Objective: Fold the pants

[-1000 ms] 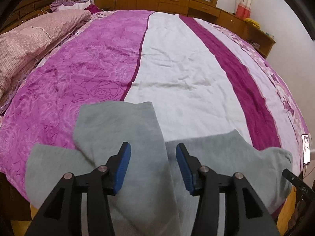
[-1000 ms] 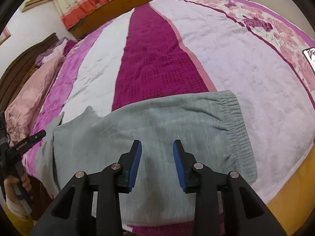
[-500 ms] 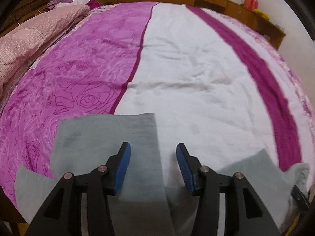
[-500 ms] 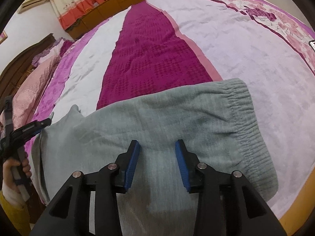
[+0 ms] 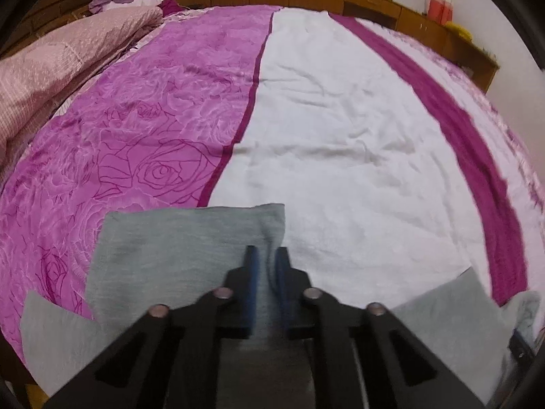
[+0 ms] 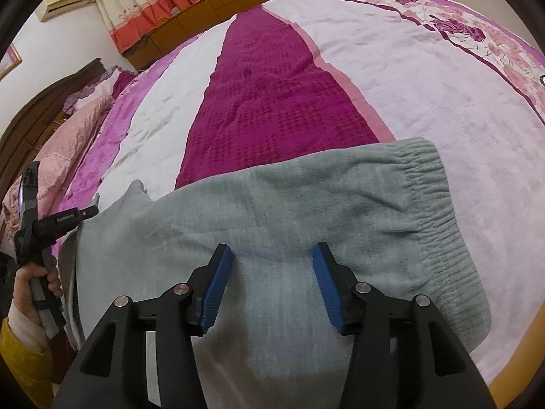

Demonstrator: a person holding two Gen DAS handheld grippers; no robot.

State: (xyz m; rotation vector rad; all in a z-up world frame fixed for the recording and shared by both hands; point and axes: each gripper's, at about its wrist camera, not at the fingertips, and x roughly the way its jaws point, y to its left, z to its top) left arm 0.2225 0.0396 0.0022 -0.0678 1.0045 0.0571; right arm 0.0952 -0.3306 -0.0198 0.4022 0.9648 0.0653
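The grey pants (image 6: 272, 225) lie across the near edge of the bed (image 6: 391, 78). The left gripper (image 5: 266, 255) has just closed and pinches a pant leg near its hem. The right gripper (image 6: 272, 255) has just been widening; its jaws stand apart over the fabric near the waistband.

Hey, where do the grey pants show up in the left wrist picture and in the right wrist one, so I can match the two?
Left wrist view: the grey pants lie along the bottom edge, one leg end pinched in the left gripper, its jaws having just closed.
Right wrist view: the pants fill the lower middle, elastic waistband at right, under the right gripper, its jaws just widened, gripping nothing.
Shared landmark: the dark magenta stripe of the bedspread.
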